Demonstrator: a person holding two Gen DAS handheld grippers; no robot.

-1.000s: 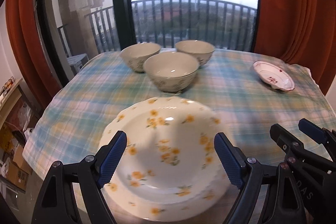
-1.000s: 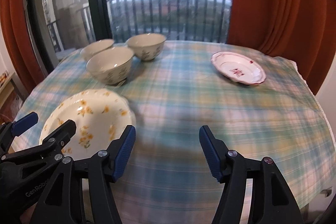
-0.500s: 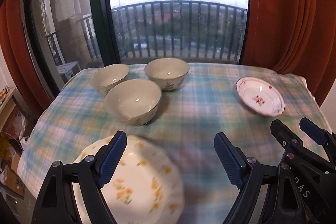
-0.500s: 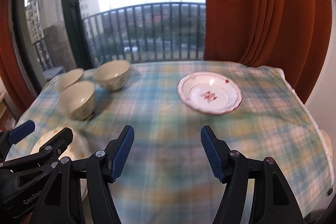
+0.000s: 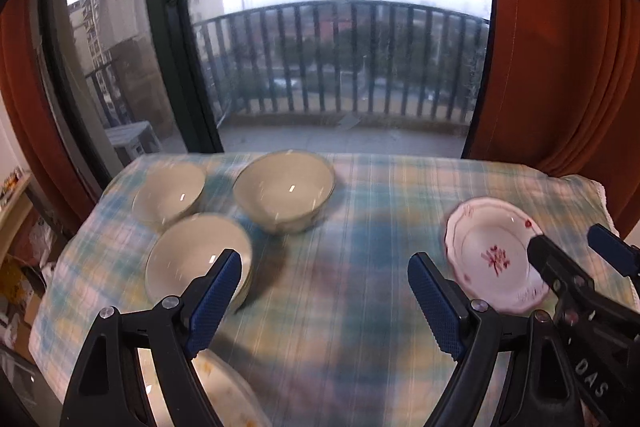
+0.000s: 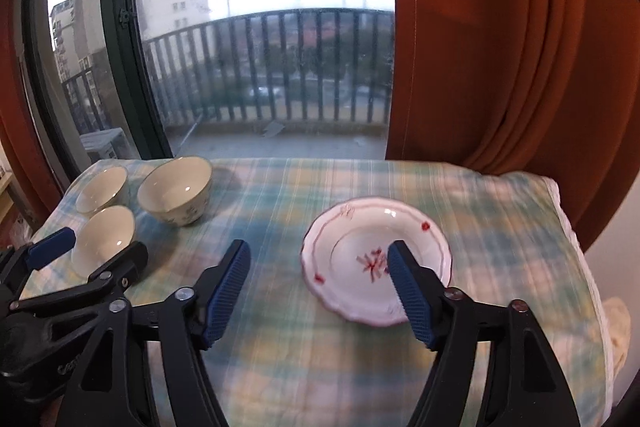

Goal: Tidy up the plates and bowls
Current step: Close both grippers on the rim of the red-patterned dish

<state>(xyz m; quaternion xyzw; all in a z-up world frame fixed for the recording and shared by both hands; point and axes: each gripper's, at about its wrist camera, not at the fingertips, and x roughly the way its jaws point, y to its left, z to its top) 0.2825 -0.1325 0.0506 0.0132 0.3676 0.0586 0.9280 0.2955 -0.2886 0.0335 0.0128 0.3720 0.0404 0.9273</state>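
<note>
Three cream bowls [image 5: 284, 191] [image 5: 168, 195] [image 5: 196, 263] stand clustered at the table's far left. A white plate with red flowers [image 6: 360, 247] lies on the right. Only a blurred edge of a yellow-flowered plate [image 5: 224, 391] shows, low under my left gripper. My left gripper [image 5: 322, 267] is open over bare cloth, its left finger in front of the nearest bowl. My right gripper [image 6: 318, 255] is opening, with nothing held. Its right finger overlaps the red-flowered plate in the right wrist view. Each gripper shows at the edge of the other's view: the right gripper [image 5: 570, 243] and the left gripper [image 6: 98, 251].
A pale plaid cloth [image 6: 280, 207] covers the table and hangs over its edges. Behind the table are a glass balcony door [image 5: 320, 87] and red curtains [image 6: 500, 67]. Shelves and boxes [image 5: 20, 267] stand past the table's left edge.
Both grippers swung to the right across the table. The yellow-flowered plate slid out of the left view to the bottom. The red-flowered plate now sits before the right gripper, whose jaws stand wider.
</note>
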